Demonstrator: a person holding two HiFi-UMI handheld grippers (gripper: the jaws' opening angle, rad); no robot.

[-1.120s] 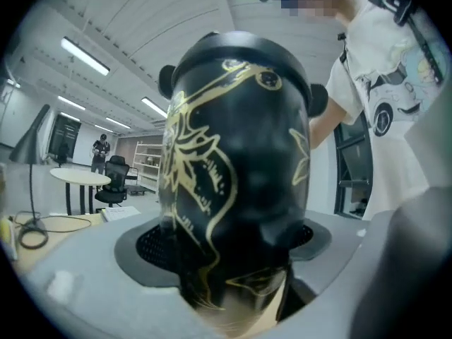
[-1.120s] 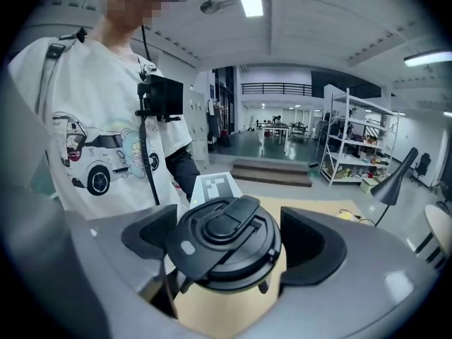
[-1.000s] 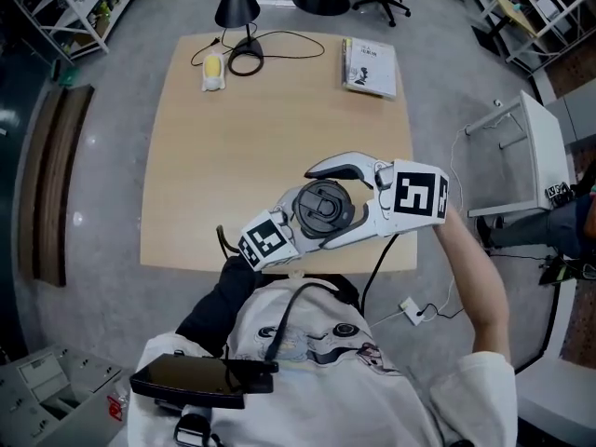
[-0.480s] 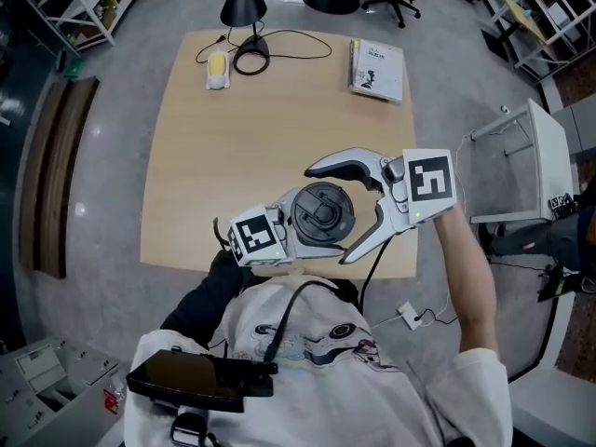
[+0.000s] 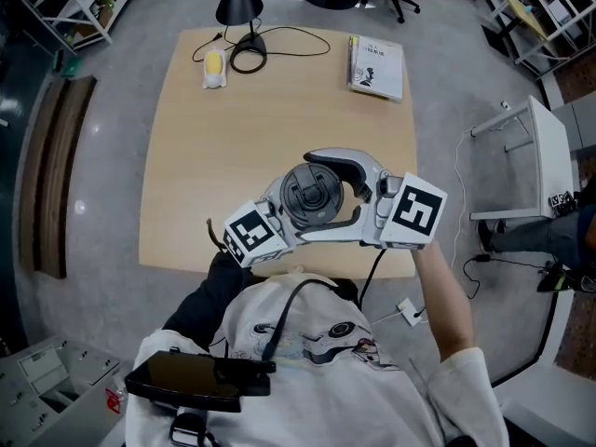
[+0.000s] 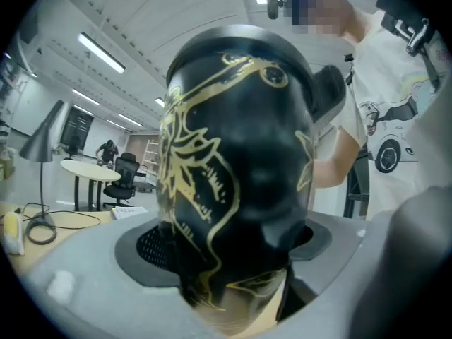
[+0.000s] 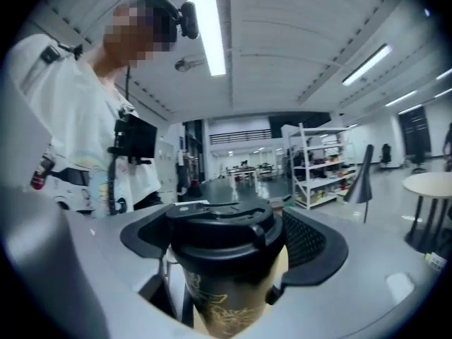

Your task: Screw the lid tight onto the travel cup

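Observation:
A black travel cup with gold drawings (image 6: 236, 161) stands upright above the table's front edge, its body clamped in my left gripper (image 5: 296, 217), which is shut on it. In the left gripper view the cup fills the gap between the jaws of the left gripper (image 6: 233, 260). The black lid (image 5: 313, 194) sits on top of the cup. My right gripper (image 5: 307, 200) reaches in from the right, its jaws closing with the lid (image 7: 222, 228) between them and both pads against its rim. The right gripper (image 7: 226, 249) sits at lid height, and the cup body (image 7: 226, 299) shows below.
The wooden table (image 5: 233, 138) carries a black desk lamp (image 5: 240, 7) with its cable, a yellow object (image 5: 215, 68) and a booklet (image 5: 377, 66), all at the far edge. A white side table (image 5: 521, 156) stands to the right. The person's torso is just behind the grippers.
The right gripper let go of the lid, opened wide and turned back, and now its jaws sit around the lid again. The cup and left gripper shifted slightly away from the table's front edge.

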